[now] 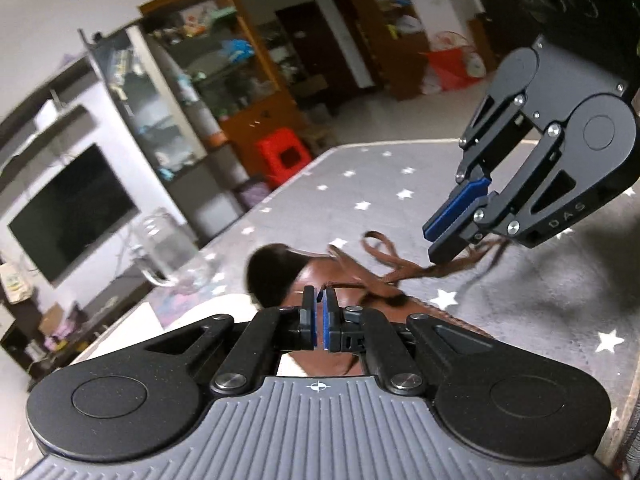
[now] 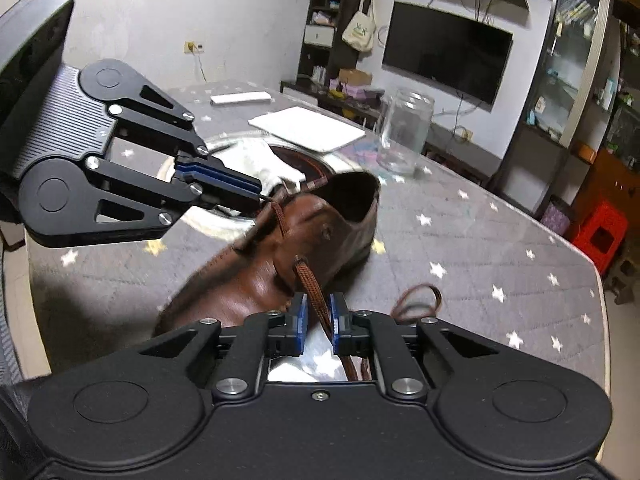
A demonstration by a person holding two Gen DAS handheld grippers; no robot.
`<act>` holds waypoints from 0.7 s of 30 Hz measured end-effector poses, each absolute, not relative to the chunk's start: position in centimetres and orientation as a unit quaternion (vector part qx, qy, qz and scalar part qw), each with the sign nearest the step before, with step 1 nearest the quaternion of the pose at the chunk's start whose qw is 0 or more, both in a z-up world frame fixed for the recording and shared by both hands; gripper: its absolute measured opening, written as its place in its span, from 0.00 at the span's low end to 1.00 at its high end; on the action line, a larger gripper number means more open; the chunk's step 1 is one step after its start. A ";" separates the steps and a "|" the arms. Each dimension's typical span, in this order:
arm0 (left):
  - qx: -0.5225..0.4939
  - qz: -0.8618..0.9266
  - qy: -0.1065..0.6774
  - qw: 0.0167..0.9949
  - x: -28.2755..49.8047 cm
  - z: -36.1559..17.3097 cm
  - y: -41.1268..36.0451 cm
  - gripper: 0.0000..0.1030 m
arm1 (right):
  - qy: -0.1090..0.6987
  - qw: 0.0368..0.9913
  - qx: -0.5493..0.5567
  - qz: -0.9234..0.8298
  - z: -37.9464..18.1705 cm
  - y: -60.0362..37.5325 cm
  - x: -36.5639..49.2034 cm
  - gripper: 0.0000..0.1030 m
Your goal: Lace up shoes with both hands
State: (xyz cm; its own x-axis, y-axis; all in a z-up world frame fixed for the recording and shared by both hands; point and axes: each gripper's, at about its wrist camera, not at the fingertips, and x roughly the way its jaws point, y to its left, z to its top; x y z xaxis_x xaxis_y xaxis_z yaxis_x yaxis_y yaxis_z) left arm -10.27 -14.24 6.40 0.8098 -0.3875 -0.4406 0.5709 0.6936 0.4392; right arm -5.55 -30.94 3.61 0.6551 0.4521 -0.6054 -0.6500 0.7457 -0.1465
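The brown leather shoe [image 2: 280, 256] is lying on the grey star-patterned tablecloth [image 2: 480, 248], toe toward the right wrist camera, heel opening facing the far side where a clear glass jar [image 2: 406, 132] is standing. Behind the shoe, a white paper sheet [image 2: 308, 128] is resting flat on the table, and a wall-mounted television [image 2: 446, 50] is showing dark beyond it.

The left gripper [image 2: 256, 194] is reaching in over the shoe's throat, its blue-padded fingers [image 2: 216, 174] pressed together on the end of the brown shoelace [image 2: 310, 284] right at the top eyelets; in its own view the pads are sitting nearly closed with only a thin slit between them, the shoe's upper just beyond.

The right gripper [image 2: 319, 312] is hovering low beside the shoe's near flank. Its pads are standing a little apart, and the flat woven lace is running from an eyelet down between them, lying against the right-hand pad; whether the pads are actually pinching it, I cannot tell from here. In the left wrist view that gripper's tips [image 1: 448, 240] are looking nearly together, with lace strands trailing out beneath them.

A loose loop of lace [image 2: 420, 300] is curling on the cloth just right of the right gripper. A red plastic stool [image 2: 598, 232] is standing on the floor past the table's edge.
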 end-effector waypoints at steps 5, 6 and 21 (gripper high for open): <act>0.295 -0.266 0.153 0.905 -11.1 7.3 -14.0 0.03 | 0.251 0.890 -0.186 0.332 4.1 -28.9 -5.4 0.12; 0.297 -0.266 0.152 0.904 -11.2 7.4 -14.0 0.03 | 0.245 0.889 -0.189 0.337 4.1 -28.4 -5.3 0.12; 0.288 -0.270 0.151 0.906 -11.4 7.8 -12.3 0.03 | 0.182 0.890 -0.288 0.303 2.9 -24.7 -5.5 0.01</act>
